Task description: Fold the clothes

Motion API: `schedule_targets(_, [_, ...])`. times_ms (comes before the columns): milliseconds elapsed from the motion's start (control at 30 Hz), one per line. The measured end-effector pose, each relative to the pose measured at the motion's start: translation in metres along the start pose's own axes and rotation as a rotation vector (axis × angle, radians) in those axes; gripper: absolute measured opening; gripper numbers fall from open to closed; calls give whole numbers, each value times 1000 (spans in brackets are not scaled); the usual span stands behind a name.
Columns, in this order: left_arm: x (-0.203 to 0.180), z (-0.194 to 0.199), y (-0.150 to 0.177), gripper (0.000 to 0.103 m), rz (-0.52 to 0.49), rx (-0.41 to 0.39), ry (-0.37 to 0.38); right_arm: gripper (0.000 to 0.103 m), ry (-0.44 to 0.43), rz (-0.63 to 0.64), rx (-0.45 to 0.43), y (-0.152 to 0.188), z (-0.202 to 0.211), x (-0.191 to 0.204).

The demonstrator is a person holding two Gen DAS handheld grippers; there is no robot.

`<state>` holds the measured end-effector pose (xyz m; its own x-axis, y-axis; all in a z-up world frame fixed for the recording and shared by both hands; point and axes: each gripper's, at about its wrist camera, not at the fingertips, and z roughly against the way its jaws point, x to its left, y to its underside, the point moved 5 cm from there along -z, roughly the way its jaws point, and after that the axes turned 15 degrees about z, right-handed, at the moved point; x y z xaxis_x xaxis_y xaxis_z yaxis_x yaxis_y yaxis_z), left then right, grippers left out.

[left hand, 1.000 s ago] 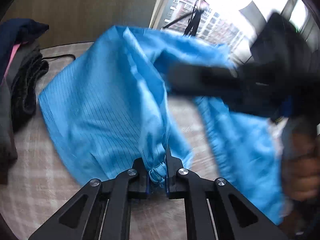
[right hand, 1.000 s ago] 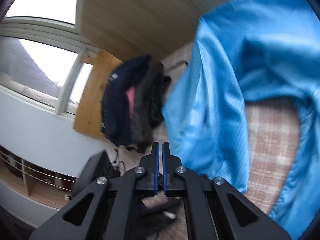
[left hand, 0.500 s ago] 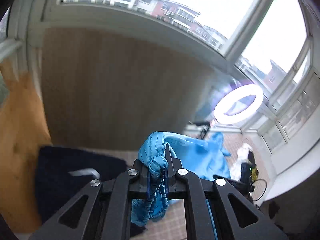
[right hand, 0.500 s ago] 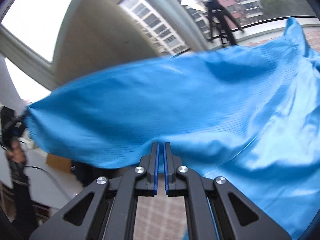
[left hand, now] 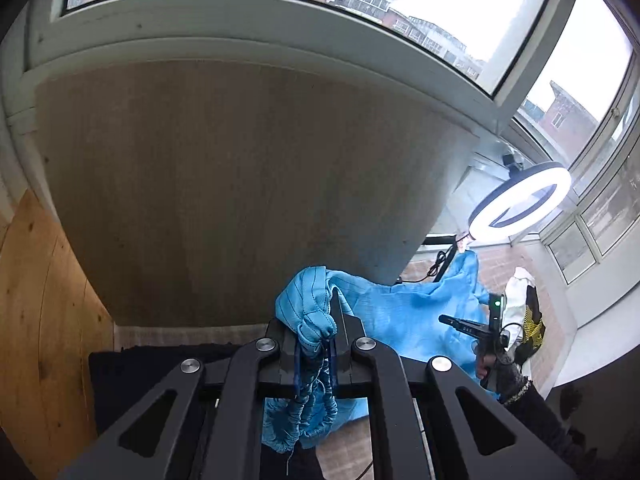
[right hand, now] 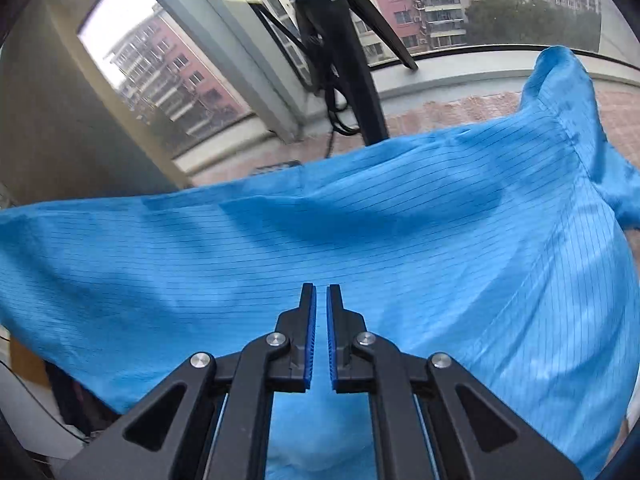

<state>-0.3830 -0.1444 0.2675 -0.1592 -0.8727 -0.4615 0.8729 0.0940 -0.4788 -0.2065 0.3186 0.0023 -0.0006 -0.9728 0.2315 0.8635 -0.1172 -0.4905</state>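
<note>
A bright blue pinstriped garment [left hand: 404, 312] is lifted in the air. My left gripper [left hand: 326, 332] is shut on a bunched elastic edge of it, and the gathered hem hangs below the jaws. The cloth stretches away to the right, where the other hand-held gripper [left hand: 476, 326] shows beside it. In the right wrist view the garment [right hand: 360, 240] spreads wide across the frame. My right gripper [right hand: 321, 300] hovers in front of it with the jaws nearly closed and nothing between them.
A pile of dark clothes [left hand: 160, 364] lies low at the left. A lit ring light [left hand: 520, 202] stands at the right on a black tripod [right hand: 344, 60]. A beige wall panel [left hand: 240, 184] and windows [left hand: 580, 92] are behind. Checked table covering [right hand: 460, 108] lies beyond the cloth.
My left gripper has raised the blue garment off the table and tilted upward. My right gripper has swung from the clothes pile to face the spread cloth, and its jaws have parted slightly.
</note>
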Motion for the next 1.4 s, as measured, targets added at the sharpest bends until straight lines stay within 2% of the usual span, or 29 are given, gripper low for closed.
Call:
schedule_targets(100, [3,-1,-4,8,-1,-15,-5,6,65,-18,0,-6,-17,-26])
schedule_targets(300, [9,1,-4,8,6,-18,-27,7,-84,-171,-99,-14,-5,-54])
schedule_targets(333, [9,2,-3,8,-4,-17,-30,9,-111,-198,-116,-15,-2,-59])
schedule_targets(400, [6,3,-1,8,-20,-17,-33,33,-162,-258,-114,-14,5,-53])
schedule_targets(433, [5,3,0,8,-26,-18,-38,35,-176,-270,-117,-16,7,-47])
schedule_targets(533, [3,0,1,8,-34,-16,-36,35,-155,-284,-116,-25,9,-33])
schedule_targets(600, [3,0,2,8,-42,-12,-36,36,-79,-295,-70,-28,2,-32])
schedule_targets(700, [5,1,3,8,-42,-9,-32,36,-58,-366,-1,-24,-13,-38])
schedule_targets(767, [6,2,4,8,-42,-7,-30,36,-52,-398,15,-22,-17,-40])
schedule_targets(833, [7,2,5,8,-41,-5,-27,35,-40,-415,11,-21,-19,-43])
schedule_targets(867, [8,3,5,8,-41,-4,-26,29,-42,-423,2,-21,-19,-44])
schedule_targets(900, [8,3,6,8,-41,-3,-25,10,-42,-431,-4,-21,-19,-47])
schedule_targets(933, [9,3,6,8,-41,-2,-24,2,-48,-439,-6,-21,-20,-50])
schedule_targets(1033, [11,4,7,8,-44,2,-23,2,-124,-477,-65,-22,-17,-56])
schedule_targets(1133, [22,1,4,8,-18,6,-31,1,-142,-496,-136,-28,-7,-63])
schedule_targets(1300, [32,-6,7,8,16,27,-30,1,-179,-509,-122,-46,-32,-77])
schedule_targets(1400, [30,-5,8,8,13,29,-24,5,-235,-507,-136,-40,-27,-75])
